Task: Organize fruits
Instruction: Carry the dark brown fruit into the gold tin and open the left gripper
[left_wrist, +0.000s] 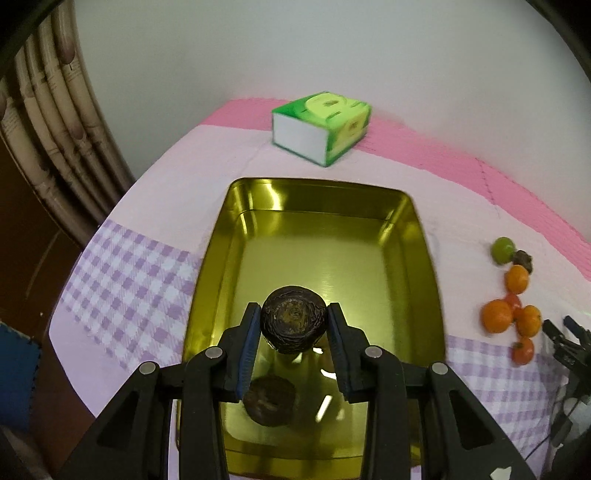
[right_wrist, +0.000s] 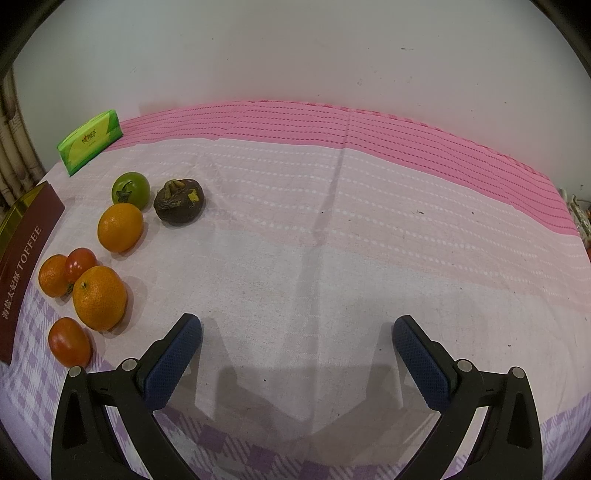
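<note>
Left tongs (left_wrist: 293, 325): you hold a dark brown fruit (left_wrist: 293, 320) tight, just over the gold tin (left_wrist: 424, 258).
Right tongs (right_wrist: 297, 336): yours are wide apart and hold nothing.
Other fruits (right_wrist: 99, 297): they sit on the bench cloth (right_wrist: 295, 240) beside the tin.
Green box (left_wrist: 319, 125): it sits behind the tin.

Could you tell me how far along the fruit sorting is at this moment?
Early stage. The gold tin holds no fruit resting in it yet. In hand: the left gripper is shut on a dark mangosteen above the tin. Left on the cloth: a second mangosteen, a green tomato, three oranges and two red tomatoes. The right gripper is open, holding nothing.
</note>
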